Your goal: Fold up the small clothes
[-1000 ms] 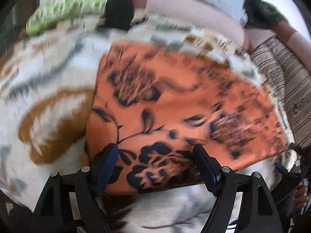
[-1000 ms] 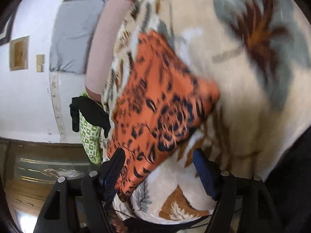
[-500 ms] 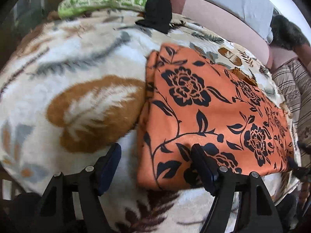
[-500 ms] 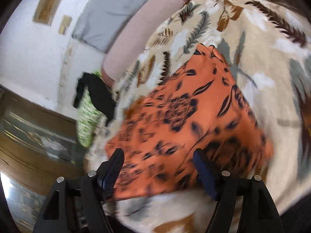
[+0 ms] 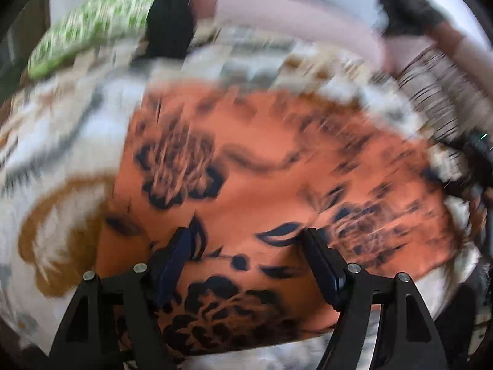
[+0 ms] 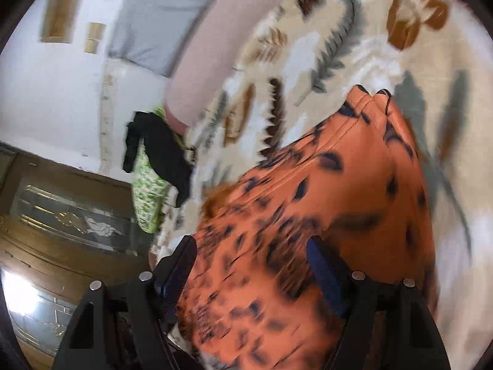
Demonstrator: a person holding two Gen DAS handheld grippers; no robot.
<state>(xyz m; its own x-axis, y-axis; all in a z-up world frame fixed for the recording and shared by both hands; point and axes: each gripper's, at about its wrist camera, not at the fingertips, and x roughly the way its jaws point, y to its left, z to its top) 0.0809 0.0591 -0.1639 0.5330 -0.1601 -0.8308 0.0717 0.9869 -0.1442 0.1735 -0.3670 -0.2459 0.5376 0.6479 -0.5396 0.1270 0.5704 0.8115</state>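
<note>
Orange floral garment (image 5: 277, 185): flat on leaf-print blanket (image 5: 61, 154), long axis seemingly left-right; blur hides edges. Left gripper (image 5: 246, 246), right gripper (image 6: 251, 252): jaws wide, gripping nothing.

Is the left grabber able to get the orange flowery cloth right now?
Probably yes. The left gripper is open right over the near edge of the orange cloth, which lies spread on the blanket, and nothing sits between them. The picture is blurry, though.

Orange garment (image 5: 277, 169), black floral print; cream blanket (image 6: 354, 30), brown-grey leaves; green-white pillow (image 5: 92, 27).
</note>
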